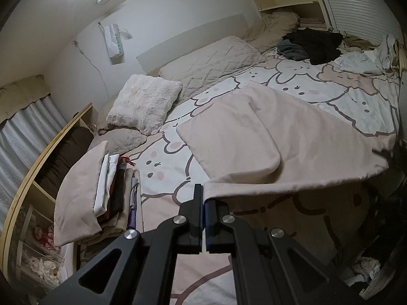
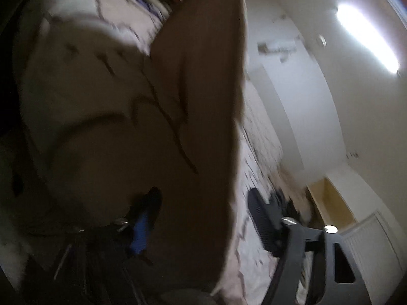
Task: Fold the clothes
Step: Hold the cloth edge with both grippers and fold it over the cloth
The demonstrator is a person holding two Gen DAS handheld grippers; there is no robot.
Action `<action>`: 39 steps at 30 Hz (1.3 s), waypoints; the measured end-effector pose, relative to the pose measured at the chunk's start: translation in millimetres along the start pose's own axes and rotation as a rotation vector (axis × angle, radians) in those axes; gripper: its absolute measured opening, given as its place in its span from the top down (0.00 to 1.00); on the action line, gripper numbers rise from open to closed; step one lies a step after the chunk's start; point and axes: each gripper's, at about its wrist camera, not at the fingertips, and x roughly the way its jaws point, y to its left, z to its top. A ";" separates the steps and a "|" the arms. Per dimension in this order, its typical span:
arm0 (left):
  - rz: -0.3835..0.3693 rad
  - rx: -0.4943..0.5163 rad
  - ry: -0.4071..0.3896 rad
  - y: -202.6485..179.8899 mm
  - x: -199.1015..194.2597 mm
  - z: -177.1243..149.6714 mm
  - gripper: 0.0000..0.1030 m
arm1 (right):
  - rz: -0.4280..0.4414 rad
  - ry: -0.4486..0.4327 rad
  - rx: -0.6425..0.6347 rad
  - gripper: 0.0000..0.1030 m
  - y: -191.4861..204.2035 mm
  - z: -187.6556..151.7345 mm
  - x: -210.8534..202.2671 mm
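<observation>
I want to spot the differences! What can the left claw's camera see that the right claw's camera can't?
Only the left view shows the fluffy white pillow, the stack of folded clothes, the dark clothes pile and the left claw pinching the pink cloth's corner. Only the right view shows the long ceiling light and the right claw, open around the cloth's edge. Both show that cloth and the bunny bedsheet.

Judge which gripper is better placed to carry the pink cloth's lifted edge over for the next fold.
Left, probably. The left gripper is shut on the pink cloth at its corner, with the bed in clear view. The right gripper looks open, cloth hanging between its fingers, its view blurred.
</observation>
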 end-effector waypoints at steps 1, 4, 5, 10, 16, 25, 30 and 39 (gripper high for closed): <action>-0.002 -0.002 0.002 0.4 0.6 -0.6 0.98 | -0.005 0.024 -0.015 0.43 -2.8 -5.8 6.0; 0.004 -0.008 0.013 0.0 3.6 -3.7 0.98 | 0.008 0.062 -0.133 0.50 -11.1 -31.5 23.2; 0.008 -0.010 0.016 -0.3 4.5 -4.6 0.98 | 0.003 0.061 -0.179 0.65 -13.2 -40.0 27.1; 0.035 0.006 0.018 -5.3 3.5 -9.3 0.98 | 0.020 0.063 -0.277 0.92 -32.5 -71.1 31.6; 0.131 0.091 -0.112 -16.4 -30.6 -9.0 0.98 | 0.032 0.039 -0.094 1.00 -99.5 -67.5 12.6; 0.291 0.255 -0.236 -22.7 -86.1 -28.3 0.98 | -0.059 0.032 0.125 1.00 -212.7 -64.6 -37.5; 0.338 0.304 -0.265 -29.7 -118.5 -43.0 0.98 | -0.076 0.014 0.071 1.00 -222.7 -70.6 -79.9; 0.317 0.240 -0.189 -32.0 -163.7 -61.0 0.98 | 0.109 0.057 -0.028 1.00 -199.5 -83.4 -129.3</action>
